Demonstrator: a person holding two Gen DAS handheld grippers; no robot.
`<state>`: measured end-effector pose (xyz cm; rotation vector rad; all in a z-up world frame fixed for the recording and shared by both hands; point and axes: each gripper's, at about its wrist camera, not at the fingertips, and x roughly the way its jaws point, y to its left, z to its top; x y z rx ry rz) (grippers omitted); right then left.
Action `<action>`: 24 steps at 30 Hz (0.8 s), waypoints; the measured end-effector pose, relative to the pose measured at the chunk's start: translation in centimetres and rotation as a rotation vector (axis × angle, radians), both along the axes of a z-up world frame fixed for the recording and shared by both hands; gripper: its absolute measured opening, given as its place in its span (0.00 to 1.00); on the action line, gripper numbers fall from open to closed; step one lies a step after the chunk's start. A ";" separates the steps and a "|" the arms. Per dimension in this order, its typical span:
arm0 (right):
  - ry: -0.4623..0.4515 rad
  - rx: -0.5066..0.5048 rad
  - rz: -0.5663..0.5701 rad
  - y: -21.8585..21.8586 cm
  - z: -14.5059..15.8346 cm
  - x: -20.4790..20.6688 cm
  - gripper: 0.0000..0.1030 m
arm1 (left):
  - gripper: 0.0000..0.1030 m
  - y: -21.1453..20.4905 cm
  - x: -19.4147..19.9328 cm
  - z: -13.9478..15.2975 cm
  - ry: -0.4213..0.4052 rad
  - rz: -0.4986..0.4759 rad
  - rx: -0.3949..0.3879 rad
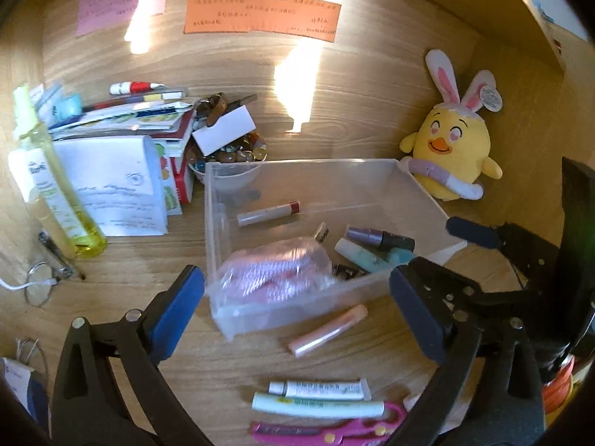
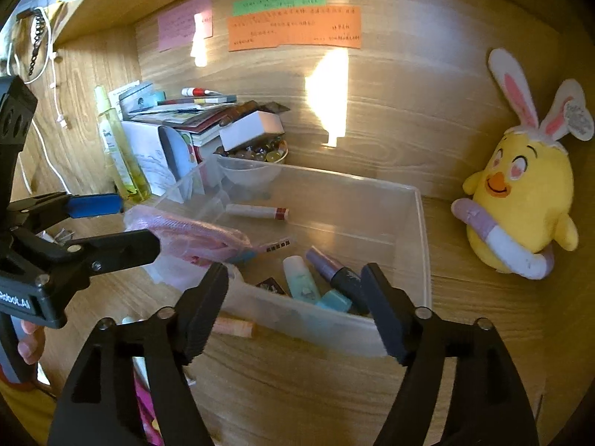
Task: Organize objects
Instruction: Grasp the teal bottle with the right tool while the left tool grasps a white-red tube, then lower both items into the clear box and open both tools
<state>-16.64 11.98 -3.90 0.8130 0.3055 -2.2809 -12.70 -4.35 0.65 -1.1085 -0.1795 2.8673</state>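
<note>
Three coloured notes (image 1: 260, 11) hang on the wood-grain wall behind the bench (image 1: 223, 356) — their writing is unreadable. The clear bin (image 1: 238, 319) sits mid-bench, holding tubes. Left gripper (image 1: 297, 297) and right gripper (image 2: 293, 312) both gape, empty. Scissors (image 1: 334, 429) are cut off.

Warm yellowish light over my desk (image 1: 223, 364), blown-out sun patches glaring on the back panel (image 1: 372, 85) and washing out my sticky notes (image 2: 293, 26), heavy fisheye bending with black corners, everything kinda soft, plastic bag (image 1: 275, 271) smeared and blurry
</note>
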 end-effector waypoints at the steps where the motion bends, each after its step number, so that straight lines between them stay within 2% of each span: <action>1: 0.003 0.000 -0.001 0.2 0.1 0.4 0.73 | 0.98 0.1 0.6 0.0 0.002 0.000 -0.010; 7: -0.018 -0.010 0.000 1.6 -0.1 2.6 0.76 | 0.99 0.1 3.4 -0.9 -0.013 -0.004 -0.048; 12: -0.038 0.005 0.005 2.7 -1.5 5.0 0.76 | 0.99 0.3 5.2 -2.9 -0.062 -0.011 -0.054; 17: -0.115 0.022 0.024 3.4 -3.8 7.1 0.76 | 0.99 0.7 6.5 -5.1 -0.124 -0.022 -0.054; 21: -0.175 0.034 0.048 3.7 -5.5 8.3 0.76 | 0.99 1.1 7.9 -6.7 -0.158 -0.014 -0.086; 24: -0.208 0.042 0.070 3.6 -6.4 8.8 0.73 | 0.99 1.1 8.8 -7.6 -0.195 -0.016 -0.051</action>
